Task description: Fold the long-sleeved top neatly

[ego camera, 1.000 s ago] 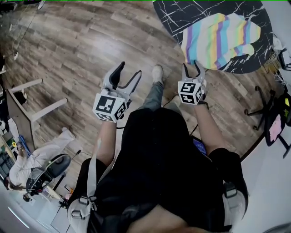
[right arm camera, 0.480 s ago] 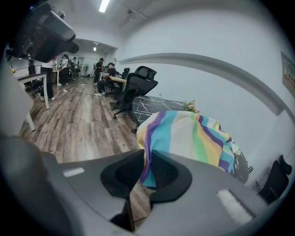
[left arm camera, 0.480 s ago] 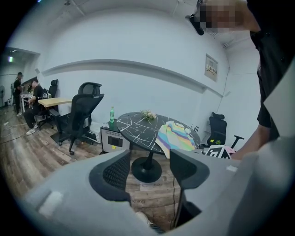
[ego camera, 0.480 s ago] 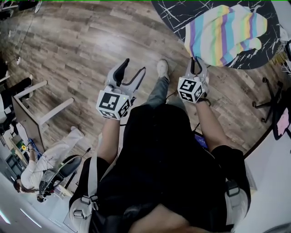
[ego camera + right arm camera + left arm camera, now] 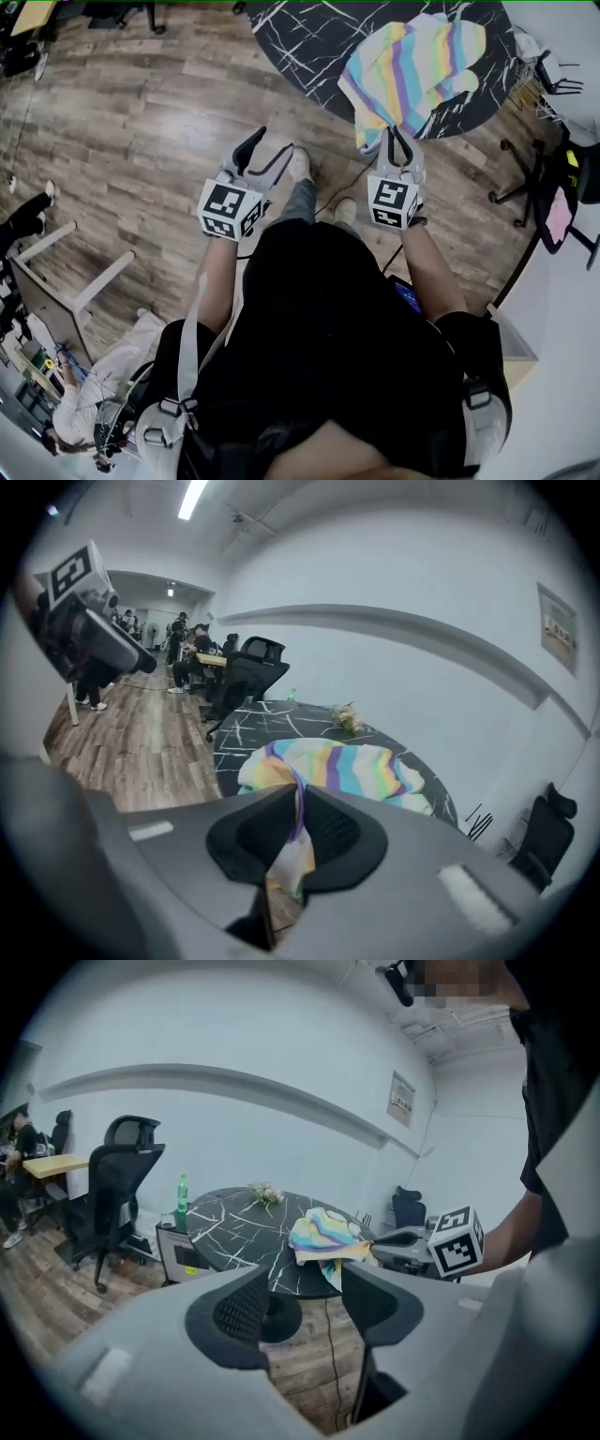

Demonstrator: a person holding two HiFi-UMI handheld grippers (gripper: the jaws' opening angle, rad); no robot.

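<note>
The pastel striped long-sleeved top lies bunched on the round black marble table, near its edge. My right gripper is shut on the top's near edge; its jaws have just been closing, and striped fabric hangs pinched between the pads. In the left gripper view the top lies on the table, with the right gripper at its edge. My left gripper hovers over the wood floor to the left of the table. It is open; its jaws have just been closing a little, with nothing between them.
A green bottle and a small bunch of flowers stand at the table's far side. Black office chairs stand left of the table, another chair to its right. People sit at desks across the wood floor.
The right jaws went from open beside the top's edge to shut on it, and that gripper rose. The left gripper moved forward toward the table.
</note>
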